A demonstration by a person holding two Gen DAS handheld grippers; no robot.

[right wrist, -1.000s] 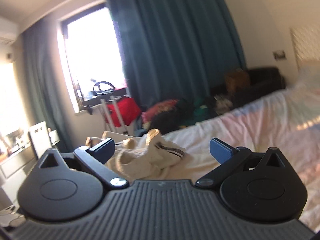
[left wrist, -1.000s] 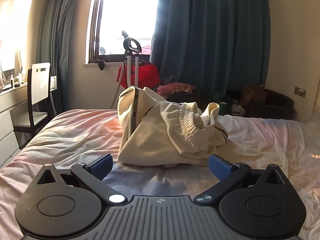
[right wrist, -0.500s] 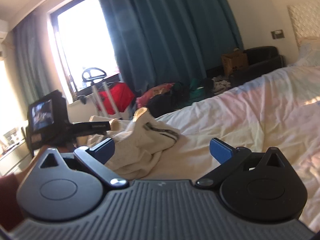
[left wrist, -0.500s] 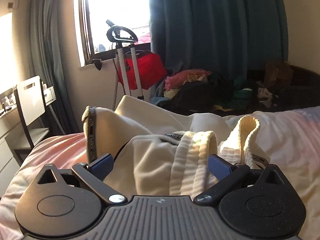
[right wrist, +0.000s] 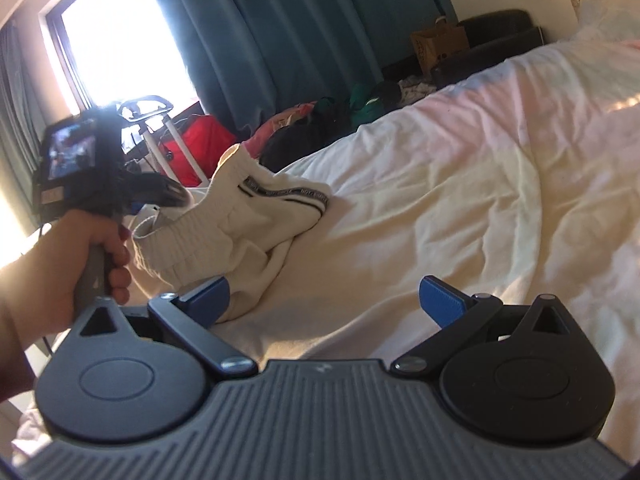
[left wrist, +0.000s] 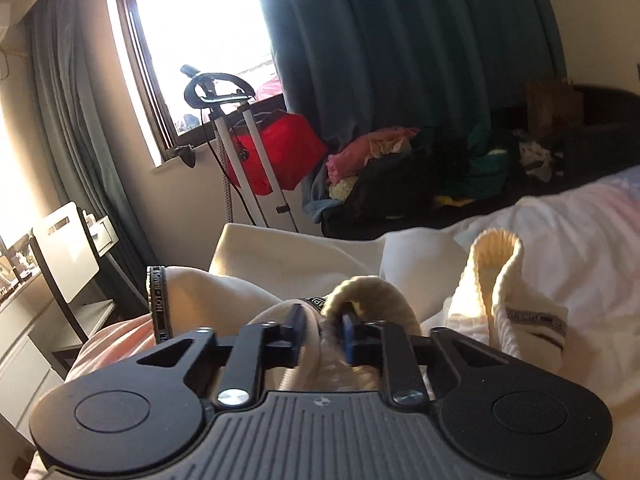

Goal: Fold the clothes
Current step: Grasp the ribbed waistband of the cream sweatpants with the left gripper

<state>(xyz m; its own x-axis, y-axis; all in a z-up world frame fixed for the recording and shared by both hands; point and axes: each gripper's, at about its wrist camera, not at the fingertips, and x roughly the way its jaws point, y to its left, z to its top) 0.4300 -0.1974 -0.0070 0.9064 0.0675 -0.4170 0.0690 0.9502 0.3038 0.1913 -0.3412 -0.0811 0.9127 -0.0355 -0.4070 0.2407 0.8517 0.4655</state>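
Note:
A crumpled cream garment (left wrist: 256,292) with ribbed cuffs and black lettered trim lies heaped on the bed. My left gripper (left wrist: 323,334) is shut on a ribbed fold of it. In the right wrist view the same cream garment (right wrist: 240,220) lies at the left, with the left gripper (right wrist: 148,200) and the hand holding it pressed into its top. My right gripper (right wrist: 324,300) is open and empty, low over the sheet, its left fingertip (right wrist: 208,292) at the garment's near edge.
The bed sheet (right wrist: 460,200) stretches to the right. Beyond the bed stand a red bag on a white frame (left wrist: 272,156), a pile of clothes (left wrist: 400,160), a chair (left wrist: 68,252) by a desk, a window and teal curtains (left wrist: 400,40).
My left gripper moved forward into the garment and shut on a ribbed fold. My right gripper came closer to the garment and stayed open.

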